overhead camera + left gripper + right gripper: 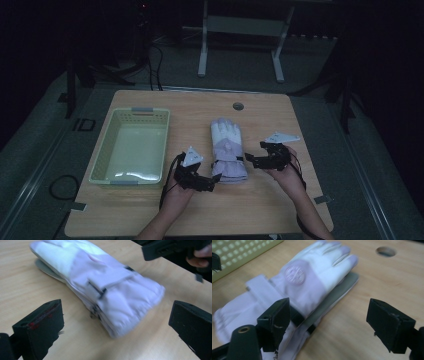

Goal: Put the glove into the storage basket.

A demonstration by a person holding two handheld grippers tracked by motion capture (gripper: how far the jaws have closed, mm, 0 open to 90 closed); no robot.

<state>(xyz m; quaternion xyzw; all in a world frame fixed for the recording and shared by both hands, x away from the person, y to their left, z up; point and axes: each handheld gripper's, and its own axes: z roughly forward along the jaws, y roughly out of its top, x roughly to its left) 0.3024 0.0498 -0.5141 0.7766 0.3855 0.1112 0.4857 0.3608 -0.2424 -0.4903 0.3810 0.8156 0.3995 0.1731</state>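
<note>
So far nothing is gripped: the pale lilac padded gloves [229, 150], stacked as a pair, lie flat on the wooden table [260, 210] beside the empty pale green plastic basket [107, 150]. Both the left gripper [210, 181] and right gripper [250, 159] flank the cuffs, jaws spread; grasping and moving remain.

Pale lilac-and-white glove pair [228, 149] lies stacked flat on the table.

On the table [260, 210], the basket [102, 160] is set left of the gloves [227, 150]. The gloves are flanked by the left gripper [212, 181] and the right gripper [248, 158]; a hole [238, 106] is found behind them.
</note>
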